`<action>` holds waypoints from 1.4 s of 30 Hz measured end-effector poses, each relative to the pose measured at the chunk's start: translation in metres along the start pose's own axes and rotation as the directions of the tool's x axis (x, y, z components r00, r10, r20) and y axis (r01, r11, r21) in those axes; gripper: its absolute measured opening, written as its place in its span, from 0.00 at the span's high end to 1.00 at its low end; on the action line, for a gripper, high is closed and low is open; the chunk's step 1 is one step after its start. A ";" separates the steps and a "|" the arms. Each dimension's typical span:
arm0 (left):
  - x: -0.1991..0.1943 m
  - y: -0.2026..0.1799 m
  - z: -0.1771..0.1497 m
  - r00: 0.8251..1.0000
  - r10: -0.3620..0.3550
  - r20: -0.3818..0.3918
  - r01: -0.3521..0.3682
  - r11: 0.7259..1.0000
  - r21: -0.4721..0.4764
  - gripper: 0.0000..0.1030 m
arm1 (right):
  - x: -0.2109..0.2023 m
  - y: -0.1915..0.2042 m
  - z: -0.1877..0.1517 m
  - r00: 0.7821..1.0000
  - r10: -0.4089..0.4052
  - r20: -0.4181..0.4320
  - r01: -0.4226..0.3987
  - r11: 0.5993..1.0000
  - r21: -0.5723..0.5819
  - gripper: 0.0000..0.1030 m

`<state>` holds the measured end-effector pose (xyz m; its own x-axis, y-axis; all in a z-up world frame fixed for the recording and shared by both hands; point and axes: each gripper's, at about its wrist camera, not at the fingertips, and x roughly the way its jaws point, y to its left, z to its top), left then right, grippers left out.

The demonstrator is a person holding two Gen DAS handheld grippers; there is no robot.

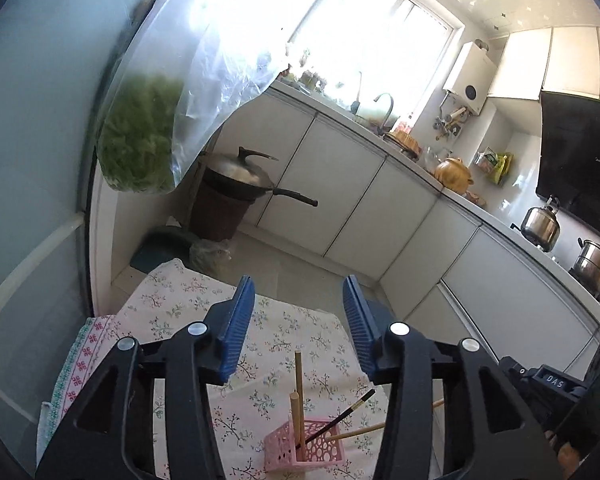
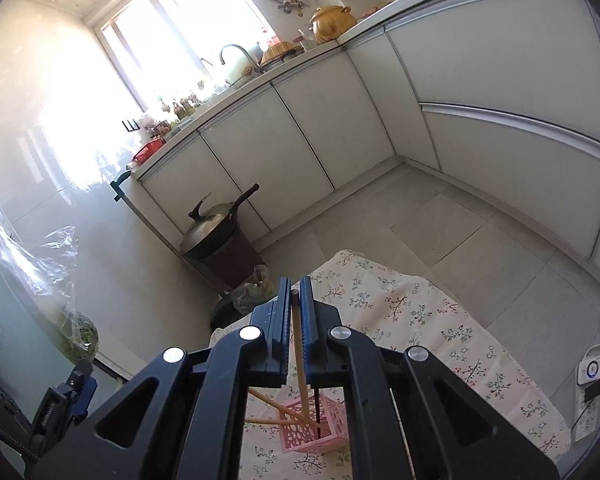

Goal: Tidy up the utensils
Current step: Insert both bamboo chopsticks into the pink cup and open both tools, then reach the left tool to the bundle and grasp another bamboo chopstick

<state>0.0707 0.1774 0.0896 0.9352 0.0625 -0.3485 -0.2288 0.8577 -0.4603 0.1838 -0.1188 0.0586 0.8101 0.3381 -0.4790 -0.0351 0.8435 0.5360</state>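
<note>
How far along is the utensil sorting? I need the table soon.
Done: several chopsticks stand in the pink basket. In hand: the right gripper is shut on a wooden chopstick whose lower end sits in the basket; the left gripper is open, empty. Left: releasing it. No loose utensils show on the tablecloth.

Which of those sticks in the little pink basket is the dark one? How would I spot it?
Find the table under the flowered cloth, then the small pink basket near its front edge. Several sticks lean in it; the dark chopstick slants up to the right, thin and black, while its neighbours are pale wood.
</note>
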 end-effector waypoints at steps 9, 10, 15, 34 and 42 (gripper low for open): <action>0.017 -0.008 -0.009 0.997 0.005 -0.076 -0.001 0.999 0.048 0.53 | 0.042 -0.008 -0.014 0.996 -0.042 -0.076 0.044 0.999 0.027 0.94; 0.020 -0.009 -0.011 0.996 0.005 -0.086 -0.001 0.999 0.052 0.52 | 0.048 -0.011 -0.015 0.995 -0.051 -0.089 0.054 0.998 0.030 0.92; 0.023 -0.017 -0.016 0.993 -0.002 -0.118 0.012 0.996 0.083 0.47 | 0.055 -0.019 -0.017 0.992 -0.055 -0.113 0.061 0.996 0.058 0.69; 0.009 -0.073 -0.055 0.995 0.057 -0.082 -0.031 0.956 0.291 0.15 | -0.024 0.010 -0.036 0.952 -0.273 0.140 0.300 0.922 -0.244 0.25; 0.001 -0.084 -0.076 0.992 0.078 -0.096 -0.040 0.936 0.349 0.09 | -0.047 -0.013 -0.054 0.917 -0.363 0.166 0.397 0.873 -0.283 0.13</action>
<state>0.0705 0.0668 0.0655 0.8841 0.0800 -0.4605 -0.1575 0.9786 -0.1325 0.1144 -0.1229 0.0365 0.8527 -0.0660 -0.5183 0.1254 0.9888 0.0805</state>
